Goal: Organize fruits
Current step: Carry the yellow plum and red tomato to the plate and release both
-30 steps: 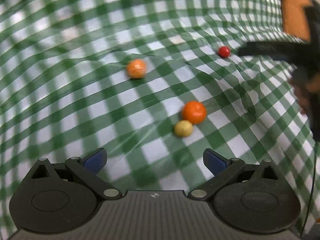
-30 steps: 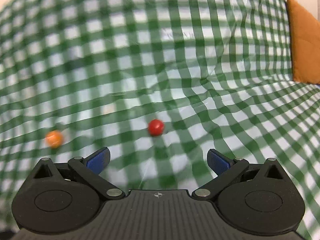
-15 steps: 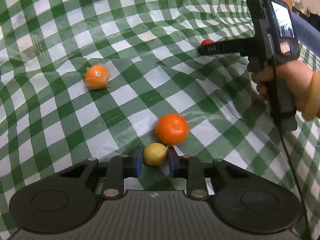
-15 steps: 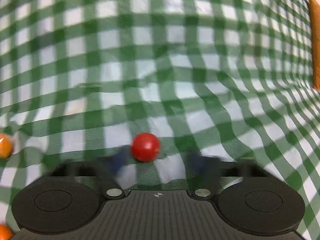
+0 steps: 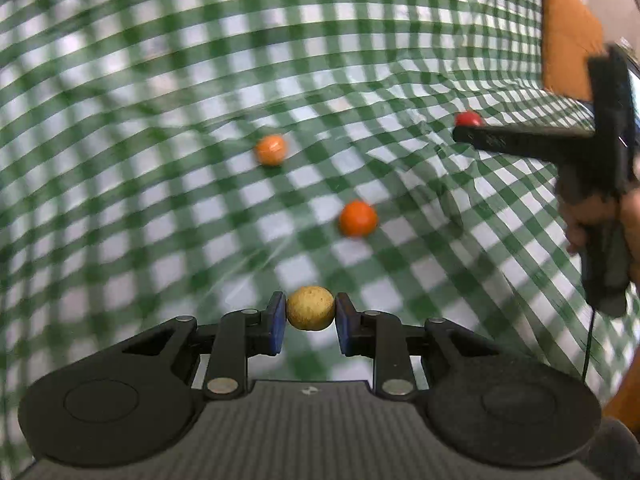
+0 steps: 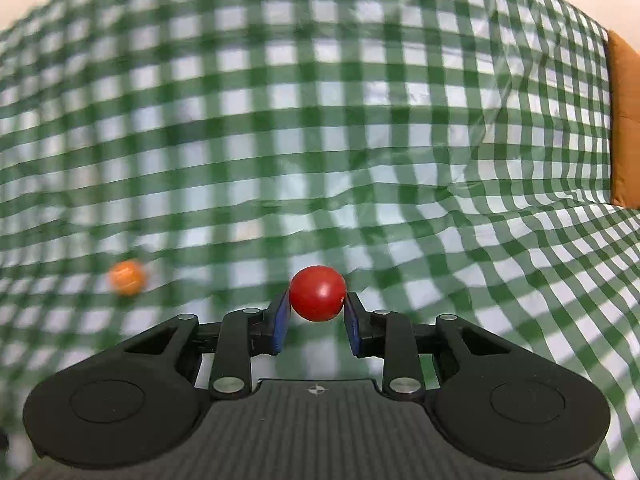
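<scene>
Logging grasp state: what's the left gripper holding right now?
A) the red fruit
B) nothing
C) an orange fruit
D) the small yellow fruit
D: in the left wrist view the left gripper has its blue pads pressed on both sides of the small yellow fruit.

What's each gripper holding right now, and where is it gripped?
Left gripper: yellow fruit, pinched across its sides. Right gripper: red fruit, pinched across its lower sides.

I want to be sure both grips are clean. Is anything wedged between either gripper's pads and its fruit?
Nothing visible. The left gripper pads sit directly against the yellow fruit; the right gripper pads sit directly against the red fruit.
</scene>
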`<state>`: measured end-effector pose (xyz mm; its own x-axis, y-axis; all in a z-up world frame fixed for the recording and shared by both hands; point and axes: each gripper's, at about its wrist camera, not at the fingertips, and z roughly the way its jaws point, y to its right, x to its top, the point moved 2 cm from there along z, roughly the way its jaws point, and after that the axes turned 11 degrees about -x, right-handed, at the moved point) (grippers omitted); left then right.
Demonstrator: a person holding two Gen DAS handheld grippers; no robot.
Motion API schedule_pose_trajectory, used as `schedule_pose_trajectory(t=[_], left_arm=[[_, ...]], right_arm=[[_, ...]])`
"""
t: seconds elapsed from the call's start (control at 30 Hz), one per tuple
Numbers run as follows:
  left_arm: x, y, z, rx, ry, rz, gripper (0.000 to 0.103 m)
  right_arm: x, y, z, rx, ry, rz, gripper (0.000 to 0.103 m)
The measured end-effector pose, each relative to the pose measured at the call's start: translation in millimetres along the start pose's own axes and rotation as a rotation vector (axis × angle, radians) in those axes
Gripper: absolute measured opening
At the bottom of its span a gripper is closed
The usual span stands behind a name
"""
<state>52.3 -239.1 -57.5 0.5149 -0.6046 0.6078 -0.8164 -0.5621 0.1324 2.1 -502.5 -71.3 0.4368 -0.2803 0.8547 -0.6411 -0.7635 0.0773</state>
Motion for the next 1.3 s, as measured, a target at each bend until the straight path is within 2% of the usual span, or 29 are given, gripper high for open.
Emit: schedule_pose_trajectory(t=[0.1,0.33,0.53,0.7,0.97,1.3], left_arm=[[-26.0,-6.6,-46.9,0.02,-0.007,-0.046,0.029],[-85.0,-21.4,-134.6,0.121,-0.002,-0.078,0.029],[-129.9,-29.3,-191.5,0.16,0.016,-0.102,0.028],[-161.2,-33.7,-228.8,0.173,0.035,-0.131,0.029],[-196.0,-38.5,-274.1,0.18,0.086,-0.179,0.029],[-215.7,-42.5,-298.8,0.188,0.123,-0.207,0.029]], right_arm=[[-16.2,-15.4,-52.9,0.057,-0.028,-0.03,0.031],[-56.3,-73.7,-173.8,0.17,-0.065,-0.092,0.031],[-82.2,-124.6,-263.2,0.288,-0.123,-0.112,0.031],[-97.1,-161.3,-318.2,0.352,-0.135,-0.161,0.031],[-114.7,-194.3,-380.7,0.388,-0.097,-0.24,0.031],[-119.6,-208.7,-412.5,0.403,-0.073,-0.293,0.031]])
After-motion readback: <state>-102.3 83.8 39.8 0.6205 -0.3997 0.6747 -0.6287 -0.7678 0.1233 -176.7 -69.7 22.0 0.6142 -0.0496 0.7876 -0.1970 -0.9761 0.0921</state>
